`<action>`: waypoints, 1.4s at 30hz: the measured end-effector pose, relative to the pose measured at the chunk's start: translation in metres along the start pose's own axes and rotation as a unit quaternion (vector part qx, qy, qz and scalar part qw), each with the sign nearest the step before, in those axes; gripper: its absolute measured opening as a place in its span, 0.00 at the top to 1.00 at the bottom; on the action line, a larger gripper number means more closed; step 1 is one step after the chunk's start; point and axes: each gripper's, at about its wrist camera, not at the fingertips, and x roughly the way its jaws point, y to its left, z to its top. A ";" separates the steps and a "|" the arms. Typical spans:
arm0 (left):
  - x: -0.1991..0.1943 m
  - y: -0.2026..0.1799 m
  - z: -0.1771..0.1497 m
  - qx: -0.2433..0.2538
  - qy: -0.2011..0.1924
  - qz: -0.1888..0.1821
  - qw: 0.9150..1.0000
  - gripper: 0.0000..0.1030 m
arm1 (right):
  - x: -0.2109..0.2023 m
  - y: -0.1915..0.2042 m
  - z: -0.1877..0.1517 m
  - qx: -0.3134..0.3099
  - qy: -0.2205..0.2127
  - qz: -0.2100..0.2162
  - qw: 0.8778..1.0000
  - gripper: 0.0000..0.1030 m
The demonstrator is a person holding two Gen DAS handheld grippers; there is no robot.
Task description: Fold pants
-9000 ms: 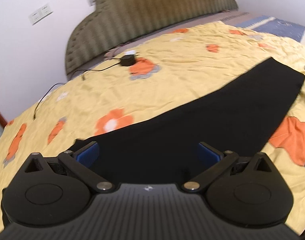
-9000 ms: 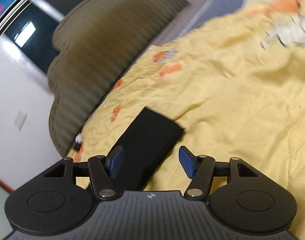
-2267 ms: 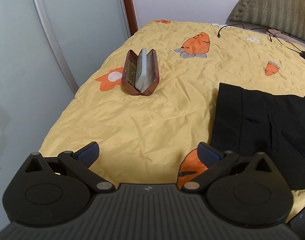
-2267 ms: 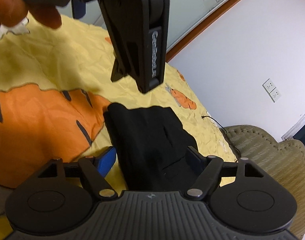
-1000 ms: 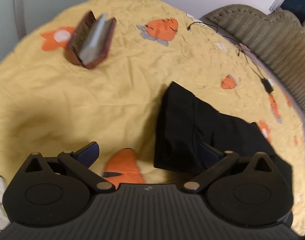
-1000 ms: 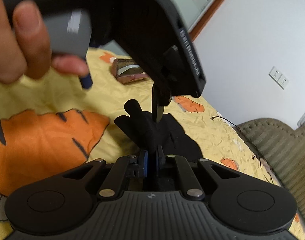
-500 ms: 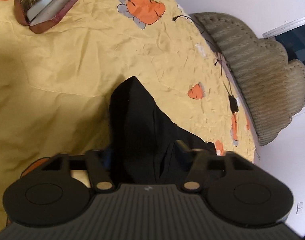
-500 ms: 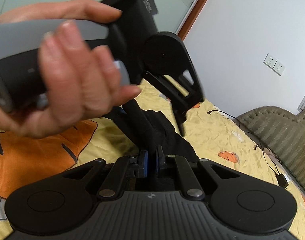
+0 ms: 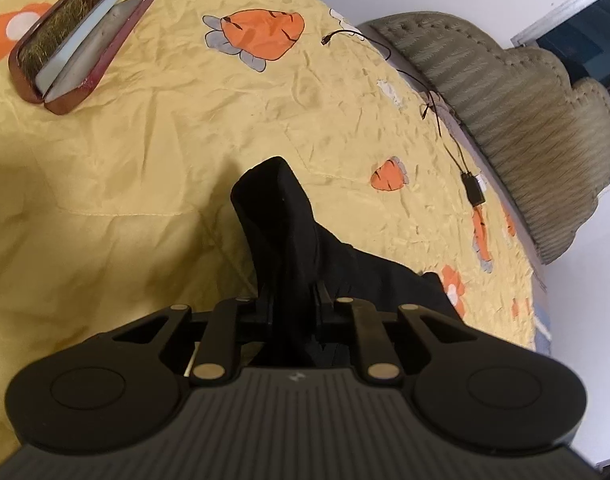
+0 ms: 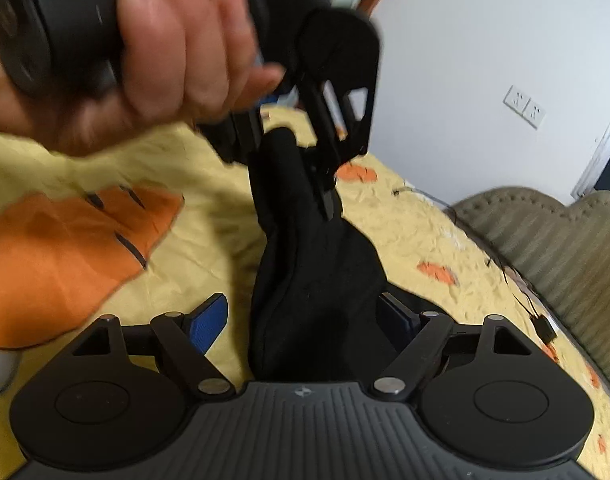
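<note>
Here the black pants (image 9: 293,232) are bunched into a raised fold near the middle of the yellow carrot-print bedspread (image 9: 145,184), with the rest of the fabric trailing flat toward the headboard side. The left gripper (image 9: 293,304) has its jaws closing on that fold, the cloth squeezed between the pads and standing up beyond them. In the right wrist view the same left gripper (image 10: 289,168) shows from outside, gripped by the person's left hand (image 10: 153,52), which is blurred. The right gripper (image 10: 305,320) has its jaws opening; the blue pads (image 10: 207,322) stand clear on either side of the pants (image 10: 305,280), which pass between them without being pressed.

Toward the far left corner of the bedspread lies an open glasses case (image 9: 77,36), well apart from the pants. A black charger cable (image 9: 441,120) runs along the edge beside the olive padded headboard (image 9: 525,120). A wall socket (image 10: 525,106) sits on the white wall
</note>
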 end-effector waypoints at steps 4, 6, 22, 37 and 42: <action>0.001 0.000 -0.001 0.000 -0.001 0.002 1.000 0.85 | 0.016 0.010 0.004 -0.018 -0.001 -0.032 0.999 0.22; 0.003 0.000 -0.001 0.000 0.000 0.008 1.000 0.82 | 0.024 0.014 0.006 -0.028 -0.003 -0.043 0.999 0.22; -0.031 -0.062 -0.016 0.086 -0.030 0.029 0.995 0.86 | -0.015 -0.035 0.001 0.068 -0.053 0.009 0.996 0.89; -0.049 -0.207 -0.072 0.188 -0.054 0.030 0.980 0.87 | -0.092 -0.122 -0.034 0.181 -0.116 -0.019 0.977 0.89; -0.034 -0.254 -0.098 0.220 -0.047 0.038 0.974 0.87 | -0.108 -0.153 -0.063 0.220 -0.122 -0.031 0.967 0.89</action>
